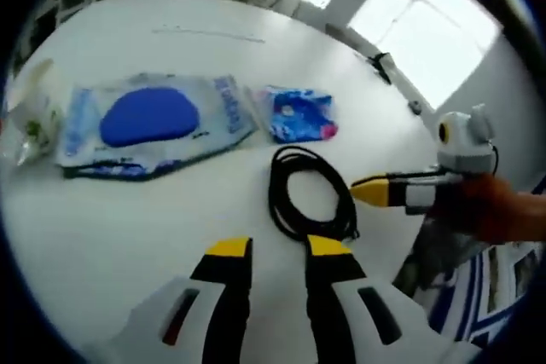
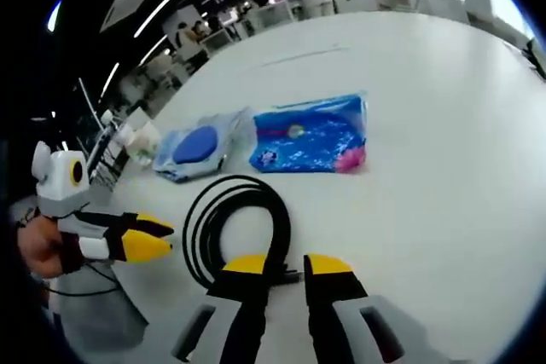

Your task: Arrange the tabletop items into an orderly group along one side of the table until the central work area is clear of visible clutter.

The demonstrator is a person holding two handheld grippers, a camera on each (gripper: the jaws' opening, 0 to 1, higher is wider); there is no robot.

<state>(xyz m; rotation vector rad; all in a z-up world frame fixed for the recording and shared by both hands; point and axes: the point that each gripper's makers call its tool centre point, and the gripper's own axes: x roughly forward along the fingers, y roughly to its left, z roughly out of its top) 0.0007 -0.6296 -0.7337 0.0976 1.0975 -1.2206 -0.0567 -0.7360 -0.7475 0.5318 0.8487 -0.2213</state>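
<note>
A black coiled cable (image 1: pixel 307 193) lies on the white table (image 1: pixel 128 219) just ahead of my left gripper (image 1: pixel 279 249), which is open and holds nothing. My right gripper (image 1: pixel 375 191) comes in from the right, held by a hand, with its yellow tip at the coil's right edge. In the right gripper view the cable (image 2: pixel 235 228) loops on the table (image 2: pixel 444 125), and one strand runs between the jaws of my open right gripper (image 2: pixel 287 263). The left gripper (image 2: pixel 149 238) sits left of the coil, slightly open.
Beyond the cable lie a clear packet with a blue oval pad (image 1: pixel 149 121) (image 2: pixel 196 147) and a smaller blue printed packet (image 1: pixel 299 114) (image 2: pixel 311 135). A crumpled clear bag (image 1: pixel 30 117) (image 2: pixel 141 138) sits at the far left. Windows and desks lie beyond the table.
</note>
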